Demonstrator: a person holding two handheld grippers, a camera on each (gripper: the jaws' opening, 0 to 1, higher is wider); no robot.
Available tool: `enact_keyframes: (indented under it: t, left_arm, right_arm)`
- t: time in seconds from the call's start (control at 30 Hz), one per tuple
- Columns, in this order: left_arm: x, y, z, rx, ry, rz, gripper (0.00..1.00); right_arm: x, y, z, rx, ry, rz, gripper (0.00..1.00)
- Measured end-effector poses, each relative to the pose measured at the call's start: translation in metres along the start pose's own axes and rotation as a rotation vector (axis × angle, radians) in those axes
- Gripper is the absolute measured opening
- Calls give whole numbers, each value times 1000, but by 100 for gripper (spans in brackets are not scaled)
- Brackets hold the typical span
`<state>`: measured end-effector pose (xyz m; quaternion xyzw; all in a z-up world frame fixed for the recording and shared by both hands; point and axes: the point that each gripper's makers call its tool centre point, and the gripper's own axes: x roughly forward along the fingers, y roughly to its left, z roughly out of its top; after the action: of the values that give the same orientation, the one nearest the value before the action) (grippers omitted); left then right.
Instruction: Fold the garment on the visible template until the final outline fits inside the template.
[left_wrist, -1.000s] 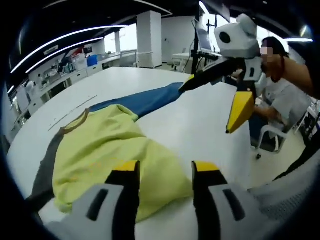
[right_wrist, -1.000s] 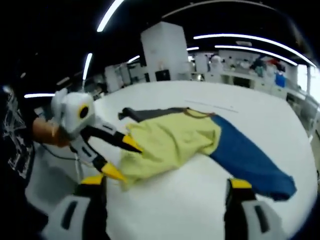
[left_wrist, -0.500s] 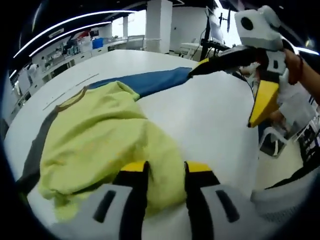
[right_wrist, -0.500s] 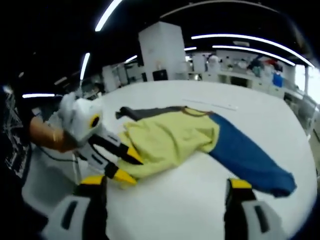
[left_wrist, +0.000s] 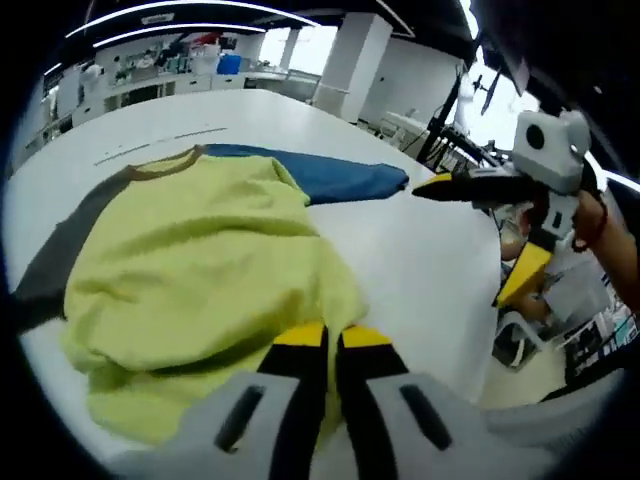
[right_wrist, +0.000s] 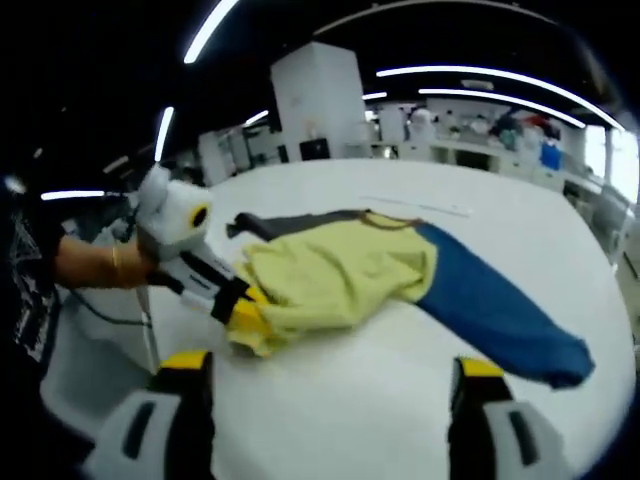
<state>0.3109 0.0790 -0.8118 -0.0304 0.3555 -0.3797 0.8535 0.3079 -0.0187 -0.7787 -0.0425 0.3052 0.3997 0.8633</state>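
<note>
With the left gripper (left_wrist: 328, 338) clamped on the hem of the yellow shirt (left_wrist: 195, 270) lying on the white table (left_wrist: 430, 270) and the right gripper (right_wrist: 325, 372) wide open, hovering clear of it, the fold looks just begun; next, lift the hem toward the collar.

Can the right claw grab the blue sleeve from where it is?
Probably yes. The right claw is open, hovering over bare white table, and the blue sleeve lies flat just ahead with nothing covering it.
</note>
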Motion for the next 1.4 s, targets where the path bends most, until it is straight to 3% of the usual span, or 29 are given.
enact_keyframes:
  t: [0.27, 0.4, 0.63, 1.03, 1.4]
  left_arm:
    - [-29, 17, 31, -117, -137, -55, 0]
    - [-46, 40, 40, -125, -189, -24, 0]
    - [-65, 86, 46, -216, -269, 52, 0]
    - [-57, 128, 32, -256, -249, 156, 1]
    - [-50, 145, 8, -172, -143, 272, 1]
  right_arm:
    - [3, 1, 4, -3, -4, -4, 99]
    - [5, 2, 7, 2, -8, -7, 99]
    - [10, 3, 11, 5, -9, -7, 99]
    - [15, 3, 16, 24, -24, -13, 96]
    - [11, -1, 17, 31, -38, -24, 97]
